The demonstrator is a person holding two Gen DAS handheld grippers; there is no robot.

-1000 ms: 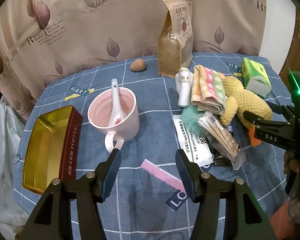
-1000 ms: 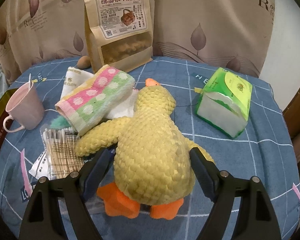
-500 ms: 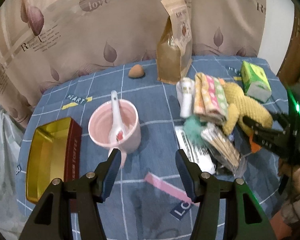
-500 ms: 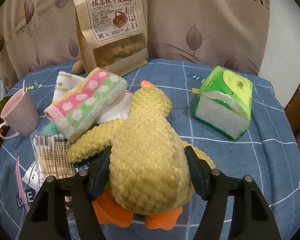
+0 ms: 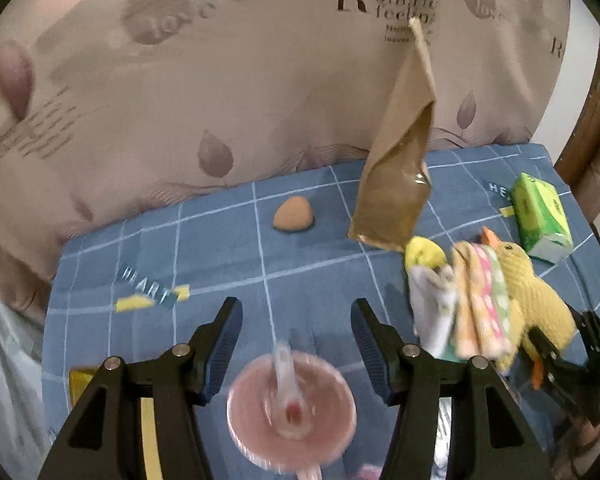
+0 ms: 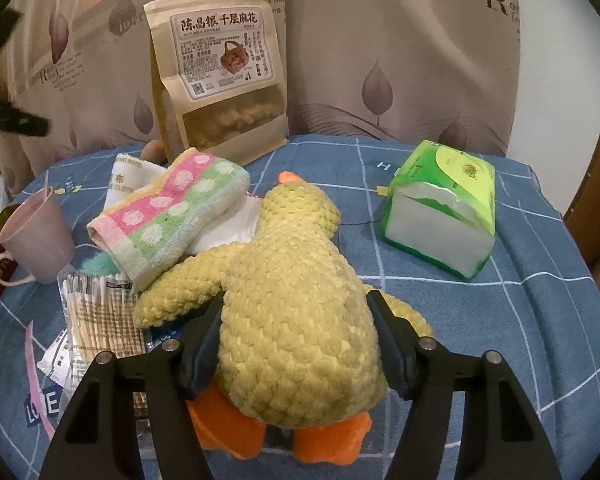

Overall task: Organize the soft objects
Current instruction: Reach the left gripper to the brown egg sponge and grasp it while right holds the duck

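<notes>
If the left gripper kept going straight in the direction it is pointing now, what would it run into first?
Probably bare tablecloth: the left gripper is open, with the pink cup below its fingers. Further ahead, slightly left of centre, lies the beige egg-shaped sponge, then the curtain. Depth is hard to judge.

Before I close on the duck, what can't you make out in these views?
- Grip: in the right view the right gripper straddles the duck, but the plush hides the finger pads, so contact is unclear.
- Duck's face: turned away; only the beak tip shows.
- Cup: motion-blurred in the left view; its contents are unreadable.
- Gold tin: hidden behind the left gripper.
- Swab packet: its lower end sits behind the right fingers.
</notes>
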